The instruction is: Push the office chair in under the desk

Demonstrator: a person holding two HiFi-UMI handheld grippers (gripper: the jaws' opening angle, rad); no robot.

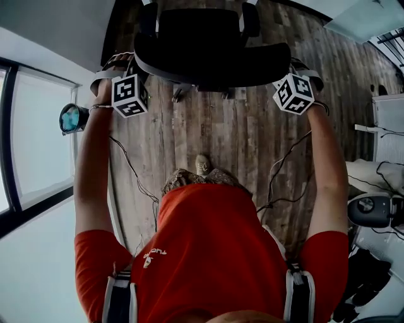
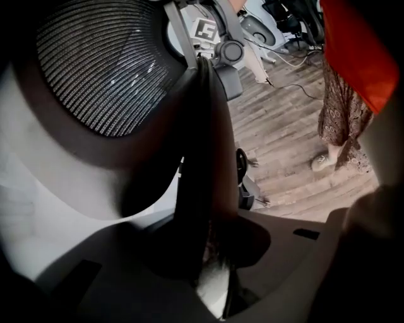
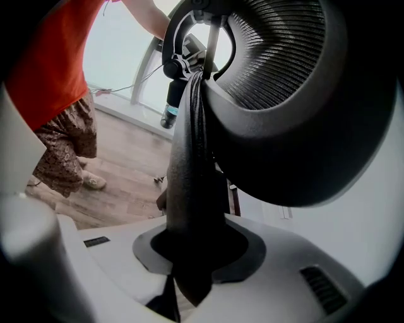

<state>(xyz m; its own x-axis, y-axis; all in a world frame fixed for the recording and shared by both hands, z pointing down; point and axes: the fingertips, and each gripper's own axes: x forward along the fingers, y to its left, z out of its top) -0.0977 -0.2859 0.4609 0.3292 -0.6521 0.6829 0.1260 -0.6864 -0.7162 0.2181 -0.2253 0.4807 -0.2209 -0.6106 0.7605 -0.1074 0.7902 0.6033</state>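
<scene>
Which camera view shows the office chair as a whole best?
The head view: it shows the office chair from above, with its armrests and wide back. Each gripper view shows only a dark edge of the back, clamped between the jaws, and a mesh panel beside it.

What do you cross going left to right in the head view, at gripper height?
window → left gripper → chair → right gripper
</scene>
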